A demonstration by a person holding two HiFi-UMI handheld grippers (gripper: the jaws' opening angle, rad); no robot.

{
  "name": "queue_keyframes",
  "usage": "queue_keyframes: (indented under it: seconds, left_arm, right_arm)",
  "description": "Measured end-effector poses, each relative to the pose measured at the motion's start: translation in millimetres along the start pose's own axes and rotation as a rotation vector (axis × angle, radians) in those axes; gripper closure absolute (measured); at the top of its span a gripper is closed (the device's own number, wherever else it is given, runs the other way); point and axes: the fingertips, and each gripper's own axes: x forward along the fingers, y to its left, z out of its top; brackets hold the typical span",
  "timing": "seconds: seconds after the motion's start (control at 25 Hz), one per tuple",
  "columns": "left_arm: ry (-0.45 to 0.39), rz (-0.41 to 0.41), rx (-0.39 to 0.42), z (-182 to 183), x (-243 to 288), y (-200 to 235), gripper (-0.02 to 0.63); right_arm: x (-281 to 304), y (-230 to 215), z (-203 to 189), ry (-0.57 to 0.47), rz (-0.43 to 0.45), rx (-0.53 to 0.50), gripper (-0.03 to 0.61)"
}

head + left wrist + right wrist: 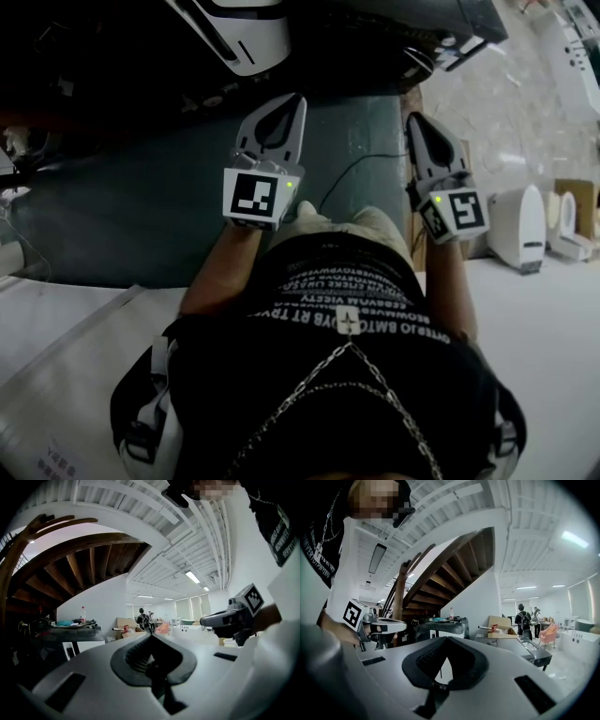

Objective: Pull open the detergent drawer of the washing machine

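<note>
I cannot make out a washing machine or its detergent drawer in any view. In the head view my left gripper [292, 101] and right gripper [415, 120] are held out side by side in front of the person's body, over a dark surface [141, 216]. Both point away, roughly level. The left gripper [151, 637] has its jaws together with nothing between them. The right gripper [446, 640] also has its tips meeting and holds nothing. Each gripper shows in the other's view: the right gripper [220, 619] and the left gripper [389, 626].
A white rounded appliance [246, 37] lies at the top of the head view, and white toilets [520, 225] stand at the right. A cable [356, 173] runs over the dark surface. Ahead are a cluttered dark table [440, 623], a wooden staircase [440, 573], a grey unit [525, 648] and distant people [522, 620].
</note>
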Motion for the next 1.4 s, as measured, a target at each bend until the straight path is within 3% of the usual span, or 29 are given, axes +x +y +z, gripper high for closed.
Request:
queue_keyframes:
  seconds: [0.36,0.68,1.0,1.4]
  left_arm:
    - [0.005,-0.019,-0.005,-5,14,-6,0.618]
    - [0.020,-0.012,-0.003,4,50,-12,0.618]
    - [0.070,0.008,-0.020,-13,87,-9,0.618]
    - [0.058,0.025,-0.033,-9,137,0,0.618]
  right_arm:
    - [-4,-18,-5,-0.001,-0.028,0.020,0.575]
    - [15,-50,0,-0.034,0.002,0.061,0.575]
    - [41,-79,-15,-0.002,0.044,0.079,0.575]
    - [70,-116,-18,0.030,0.069,0.067,0.575]
